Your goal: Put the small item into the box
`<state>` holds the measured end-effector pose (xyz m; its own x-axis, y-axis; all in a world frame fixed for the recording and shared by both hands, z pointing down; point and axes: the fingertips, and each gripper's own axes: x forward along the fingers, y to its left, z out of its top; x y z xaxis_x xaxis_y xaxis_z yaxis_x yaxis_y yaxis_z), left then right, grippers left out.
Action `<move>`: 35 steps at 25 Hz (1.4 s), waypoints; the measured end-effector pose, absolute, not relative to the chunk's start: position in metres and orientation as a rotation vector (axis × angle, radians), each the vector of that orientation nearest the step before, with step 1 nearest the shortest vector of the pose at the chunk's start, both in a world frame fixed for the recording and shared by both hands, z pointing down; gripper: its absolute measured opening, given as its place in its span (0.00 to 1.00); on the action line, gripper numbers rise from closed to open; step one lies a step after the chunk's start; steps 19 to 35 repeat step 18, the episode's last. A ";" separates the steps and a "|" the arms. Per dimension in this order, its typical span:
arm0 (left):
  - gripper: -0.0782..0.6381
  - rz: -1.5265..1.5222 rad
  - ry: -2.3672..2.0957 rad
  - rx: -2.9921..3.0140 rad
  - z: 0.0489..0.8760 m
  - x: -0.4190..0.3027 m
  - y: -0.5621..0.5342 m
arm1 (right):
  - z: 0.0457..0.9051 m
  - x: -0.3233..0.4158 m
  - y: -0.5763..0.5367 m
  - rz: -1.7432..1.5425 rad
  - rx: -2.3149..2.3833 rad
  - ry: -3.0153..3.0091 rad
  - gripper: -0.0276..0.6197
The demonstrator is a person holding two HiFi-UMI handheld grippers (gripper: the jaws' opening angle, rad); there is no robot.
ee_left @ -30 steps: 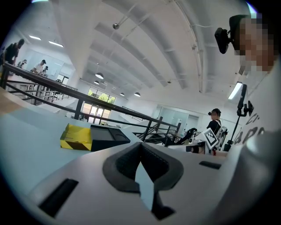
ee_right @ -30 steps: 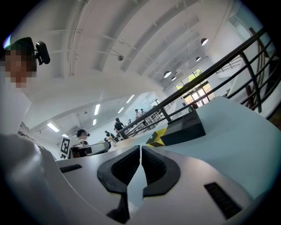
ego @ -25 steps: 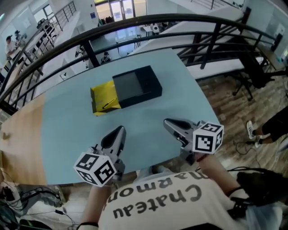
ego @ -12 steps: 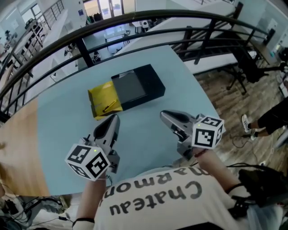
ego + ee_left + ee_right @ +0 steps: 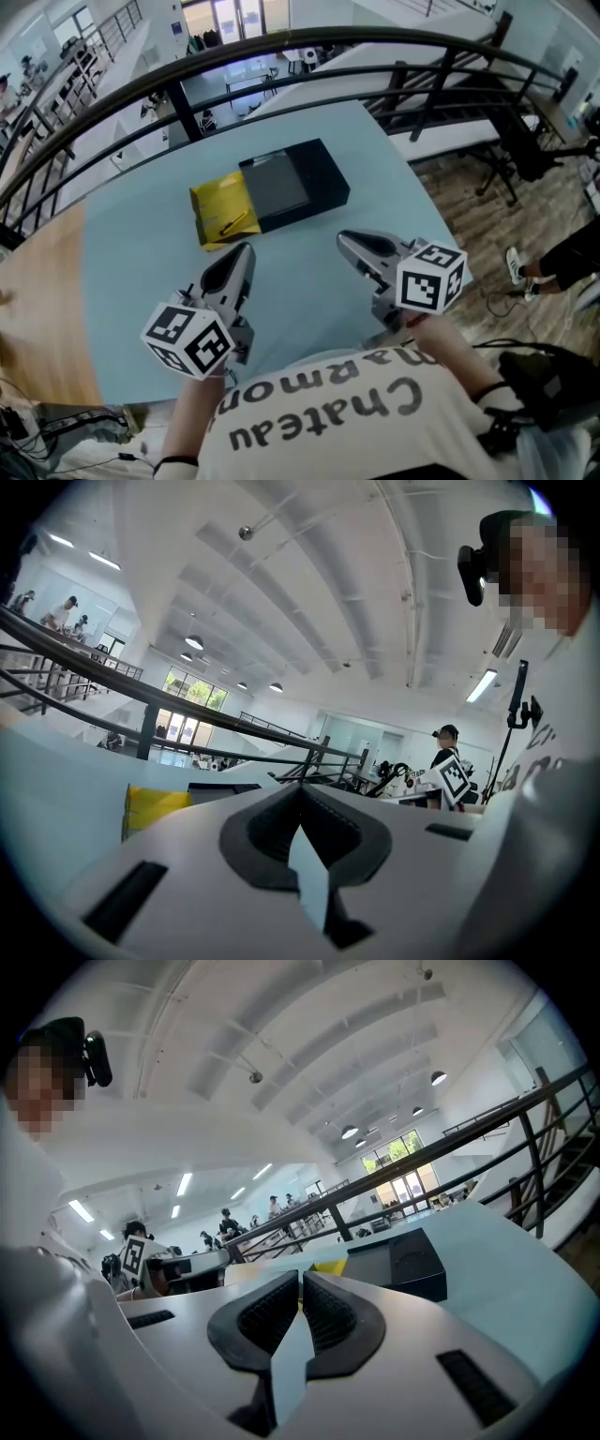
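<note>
A black box (image 5: pixel 297 183) lies on the pale blue table (image 5: pixel 141 291), with a grey panel on its left half. A yellow packet (image 5: pixel 222 211) lies against the box's left end, a thin dark stick on top of it. My left gripper (image 5: pixel 242 253) hovers over the table just below the packet, jaws shut and empty. My right gripper (image 5: pixel 349 242) hovers below the box, also shut and empty. The box (image 5: pixel 398 1262) and a strip of yellow packet (image 5: pixel 328 1266) show beyond the right jaws (image 5: pixel 301 1277); the packet (image 5: pixel 155 805) shows left of the left jaws (image 5: pixel 301 790).
A black curved railing (image 5: pixel 281 47) runs behind the table's far edge, with a lower floor beyond. A wooden tabletop (image 5: pixel 37 309) adjoins the table on the left. Wood flooring and a person's shoe (image 5: pixel 518 270) are on the right.
Both grippers have moved slightly forward toward the packet and box over the last second; the view shifted a little. Both stay shut.
</note>
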<state>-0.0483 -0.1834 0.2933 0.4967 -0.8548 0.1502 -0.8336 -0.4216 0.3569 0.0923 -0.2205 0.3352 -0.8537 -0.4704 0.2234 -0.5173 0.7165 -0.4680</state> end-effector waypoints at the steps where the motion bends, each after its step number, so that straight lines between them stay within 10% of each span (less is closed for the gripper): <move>1: 0.11 -0.076 -1.406 2.359 0.295 -0.048 -0.183 | 0.336 0.092 -0.220 0.814 0.812 -2.827 0.11; 35: 0.11 -0.106 -1.430 2.331 0.298 -0.051 -0.183 | 0.340 0.097 -0.217 0.819 0.784 -2.816 0.11</move>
